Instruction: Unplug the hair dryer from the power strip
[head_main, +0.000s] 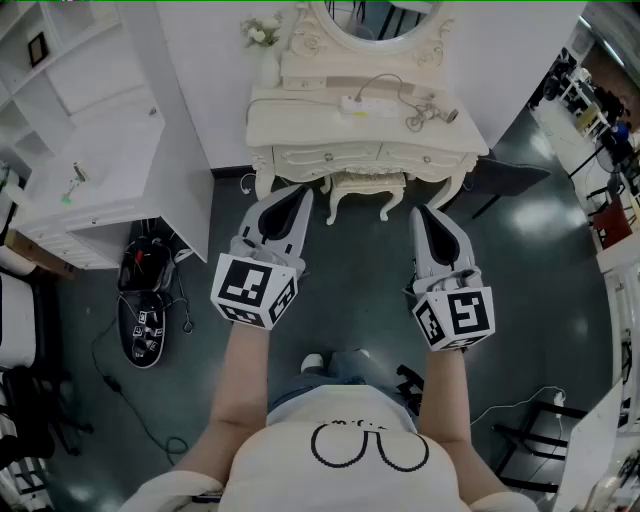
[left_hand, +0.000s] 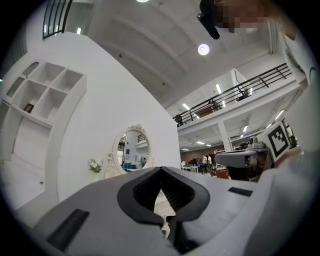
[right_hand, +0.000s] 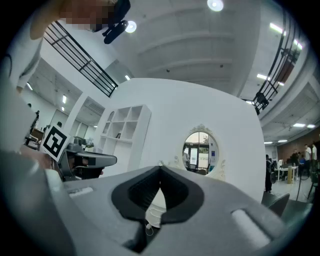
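The bench (head_main: 300, 130), a cream dressing table with carved legs, stands against the white wall, and everything else takes its place from it. On its top, about the middle, lies the white power strip (head_main: 362, 104). The hair dryer (head_main: 437, 115) lies on the same top, toward the bench's right end and just beside the strip. A thin cord (head_main: 385, 80) loops between the two, but the plug is too small to make out. At the left end of the bench top stands a small bunch of white flowers (head_main: 262, 32), and an oval mirror (head_main: 375, 15) rises over the back edge. A padded stool (head_main: 365, 185) is tucked under the front of the bench. A white shelf unit (head_main: 90, 150) stands to the bench's left.

Both tongs are well short of the bench, out over the dark floor (head_main: 350, 290) in front of it, and they point toward it. The left tongs (head_main: 290, 205) are lined up with the bench's left front leg, and the right tongs (head_main: 432, 225) with its right front leg. In the left gripper view the left tongs (left_hand: 161, 172) are closed tip to tip with nothing between them. The right tongs (right_hand: 160, 170) are likewise pressed together and empty.
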